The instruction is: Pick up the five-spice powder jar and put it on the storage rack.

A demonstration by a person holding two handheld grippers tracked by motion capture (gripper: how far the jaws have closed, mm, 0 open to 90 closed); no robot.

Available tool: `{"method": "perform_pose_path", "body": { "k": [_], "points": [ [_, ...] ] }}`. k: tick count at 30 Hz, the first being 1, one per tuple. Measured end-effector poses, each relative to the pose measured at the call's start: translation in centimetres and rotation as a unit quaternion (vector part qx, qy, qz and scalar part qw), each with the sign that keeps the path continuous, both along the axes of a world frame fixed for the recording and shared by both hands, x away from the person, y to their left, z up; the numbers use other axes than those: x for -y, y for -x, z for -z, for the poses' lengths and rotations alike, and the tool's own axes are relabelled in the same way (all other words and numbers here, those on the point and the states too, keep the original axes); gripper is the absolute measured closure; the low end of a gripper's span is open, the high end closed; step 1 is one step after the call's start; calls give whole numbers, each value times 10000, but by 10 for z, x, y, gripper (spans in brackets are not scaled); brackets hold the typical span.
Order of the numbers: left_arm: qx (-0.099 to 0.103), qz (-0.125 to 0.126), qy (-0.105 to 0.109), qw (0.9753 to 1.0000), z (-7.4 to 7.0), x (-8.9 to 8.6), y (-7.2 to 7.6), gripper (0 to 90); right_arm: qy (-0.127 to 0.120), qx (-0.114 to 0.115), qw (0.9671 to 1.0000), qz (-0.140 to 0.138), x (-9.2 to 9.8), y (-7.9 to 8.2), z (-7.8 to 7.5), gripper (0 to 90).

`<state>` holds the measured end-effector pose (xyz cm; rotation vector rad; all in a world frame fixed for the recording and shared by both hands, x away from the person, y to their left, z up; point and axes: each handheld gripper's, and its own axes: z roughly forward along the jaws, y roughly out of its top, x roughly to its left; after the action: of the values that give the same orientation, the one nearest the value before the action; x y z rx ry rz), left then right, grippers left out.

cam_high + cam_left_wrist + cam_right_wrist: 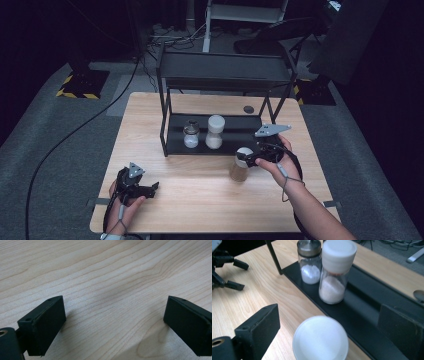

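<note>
Our right gripper [256,159] hangs over the white-capped jar [241,165], which stands on the table [200,200] just near of the rack's lower shelf [240,135]. Jaws spread, either side of the cap, not yet closed. We judge this the reach-to-grasp step; next, lower and pinch. Shelf room lies right of the two jars [214,132]; mind the shelf's front lip. Left gripper [150,189] rests spread, near left.
</note>
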<state>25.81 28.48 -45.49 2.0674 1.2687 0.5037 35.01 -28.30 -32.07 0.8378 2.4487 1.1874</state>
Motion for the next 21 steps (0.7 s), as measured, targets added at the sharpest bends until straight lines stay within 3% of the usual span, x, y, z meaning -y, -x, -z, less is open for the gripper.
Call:
{"method": "perform_pose_path", "body": {
  "k": [21],
  "points": [
    [-1,0,-1,10000,0,0,0,33,140,-195,9997,-35,2,1,41,88]
  ]
}}
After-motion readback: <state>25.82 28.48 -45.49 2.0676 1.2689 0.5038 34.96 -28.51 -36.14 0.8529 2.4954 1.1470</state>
